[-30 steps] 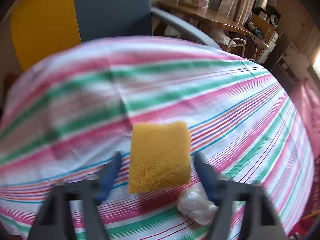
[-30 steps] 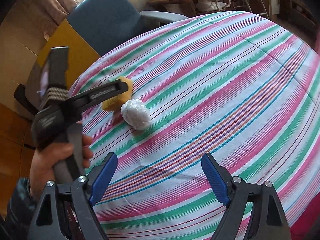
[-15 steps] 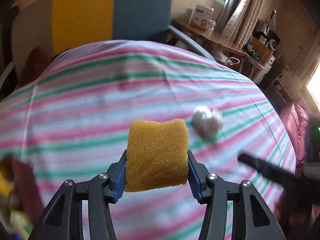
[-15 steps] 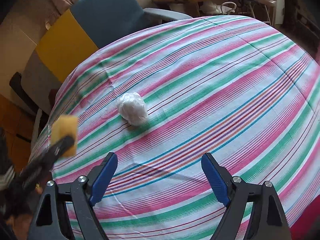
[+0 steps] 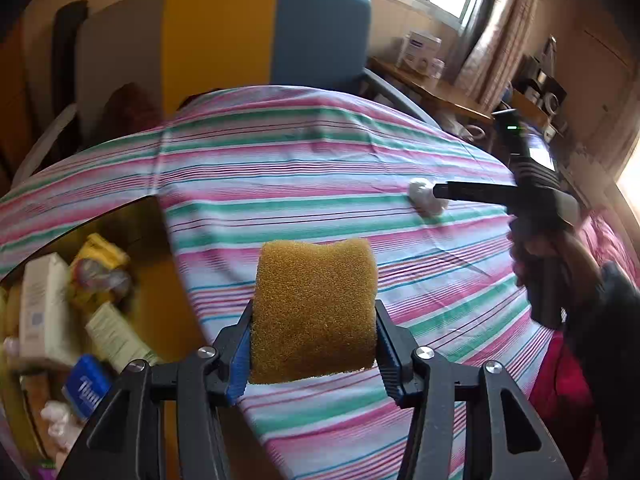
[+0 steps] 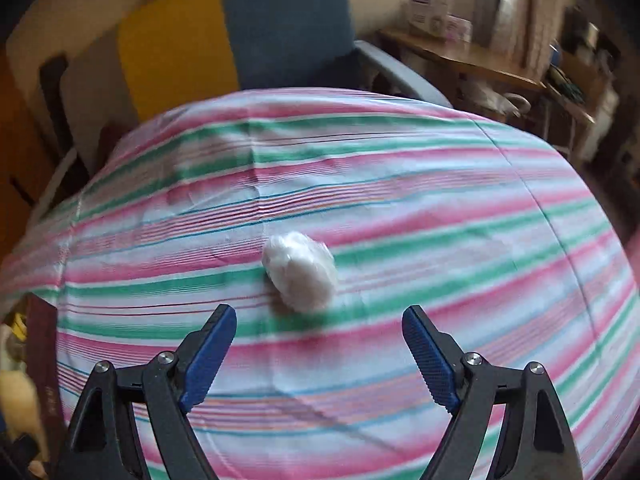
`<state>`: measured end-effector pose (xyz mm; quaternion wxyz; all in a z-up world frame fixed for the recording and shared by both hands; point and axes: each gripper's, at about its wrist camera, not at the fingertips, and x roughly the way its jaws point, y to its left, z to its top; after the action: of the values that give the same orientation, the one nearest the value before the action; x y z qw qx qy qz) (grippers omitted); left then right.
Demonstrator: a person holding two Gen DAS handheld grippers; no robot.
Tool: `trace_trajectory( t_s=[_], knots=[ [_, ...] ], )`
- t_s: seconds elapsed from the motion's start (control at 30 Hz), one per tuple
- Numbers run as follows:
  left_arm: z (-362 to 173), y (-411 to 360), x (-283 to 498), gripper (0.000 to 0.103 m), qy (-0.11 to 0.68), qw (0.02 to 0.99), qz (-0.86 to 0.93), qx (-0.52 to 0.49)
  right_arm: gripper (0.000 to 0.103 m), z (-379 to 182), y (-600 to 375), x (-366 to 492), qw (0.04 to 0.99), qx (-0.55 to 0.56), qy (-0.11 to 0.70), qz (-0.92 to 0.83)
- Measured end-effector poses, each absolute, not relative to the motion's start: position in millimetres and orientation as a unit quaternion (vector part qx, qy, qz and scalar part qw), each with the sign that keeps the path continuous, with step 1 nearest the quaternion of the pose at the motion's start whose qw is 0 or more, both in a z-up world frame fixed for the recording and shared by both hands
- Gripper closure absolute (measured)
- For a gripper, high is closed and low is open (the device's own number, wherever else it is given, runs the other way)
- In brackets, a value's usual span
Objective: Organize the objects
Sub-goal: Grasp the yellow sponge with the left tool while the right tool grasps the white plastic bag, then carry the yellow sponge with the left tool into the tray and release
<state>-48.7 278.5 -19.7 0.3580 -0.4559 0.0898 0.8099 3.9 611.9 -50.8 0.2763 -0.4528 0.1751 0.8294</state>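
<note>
My left gripper (image 5: 312, 344) is shut on a yellow sponge (image 5: 314, 308) and holds it above the left edge of the striped tablecloth (image 5: 300, 184). A white crumpled plastic ball (image 6: 300, 274) lies on the cloth just ahead of my right gripper (image 6: 320, 344), which is open and empty. In the left wrist view the ball (image 5: 426, 198) shows at the right, with the right gripper's fingers (image 5: 472, 191) beside it.
Left of the table, low down, a container (image 5: 152, 264) holds several boxes and packets (image 5: 44, 304). A blue and yellow chair (image 5: 264, 32) stands behind the table. A wooden desk (image 6: 472, 64) with boxes stands at the back right.
My left gripper closed on the sponge, lifted it and carried it left toward the table edge. My right gripper moved in toward the white ball.
</note>
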Motion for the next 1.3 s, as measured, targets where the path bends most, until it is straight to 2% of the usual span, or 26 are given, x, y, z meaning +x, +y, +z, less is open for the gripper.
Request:
trace_trajectory(
  t_s=[0.1, 0.17, 0.23, 0.53, 0.87, 0.93, 1.3],
  knots=[
    [-15.2, 259.3, -49.7, 0.050, 0.078, 0.341, 0.819, -0.454, 0.018, -62.2, 620.5, -22.9, 0.282, -0.485, 0.122, 0.819],
    [-11.9, 246.7, -49.4, 0.050, 0.077, 0.329, 0.828, -0.448, 0.023, -76.7, 623.8, -36.5, 0.269, -0.510, 0.112, 0.809],
    [-8.8, 236.2, -49.3, 0.050, 0.076, 0.318, 0.835, -0.442, 0.066, -92.1, 623.7, -44.1, 0.244, -0.533, 0.121, 0.801],
    [-10.8, 202.9, -48.3, 0.050, 0.082, 0.274, 0.856, -0.431, 0.068, -83.5, 564.7, -9.5, 0.176, -0.521, 0.110, 0.828],
    [-9.4, 186.8, -31.2, 0.050, 0.094, 0.264, 0.866, -0.414, 0.068, -98.4, 470.5, 33.5, 0.097, -0.533, 0.085, 0.836],
    [-7.5, 183.9, -27.5, 0.050, 0.095, 0.264, 0.869, -0.409, 0.068, -100.5, 458.4, 35.2, 0.100, -0.527, 0.056, 0.842],
    [-11.9, 159.6, -10.2, 0.050, 0.097, 0.248, 0.874, -0.406, 0.067, -106.5, 461.6, 37.3, 0.097, -0.506, 0.057, 0.855]
  ],
)
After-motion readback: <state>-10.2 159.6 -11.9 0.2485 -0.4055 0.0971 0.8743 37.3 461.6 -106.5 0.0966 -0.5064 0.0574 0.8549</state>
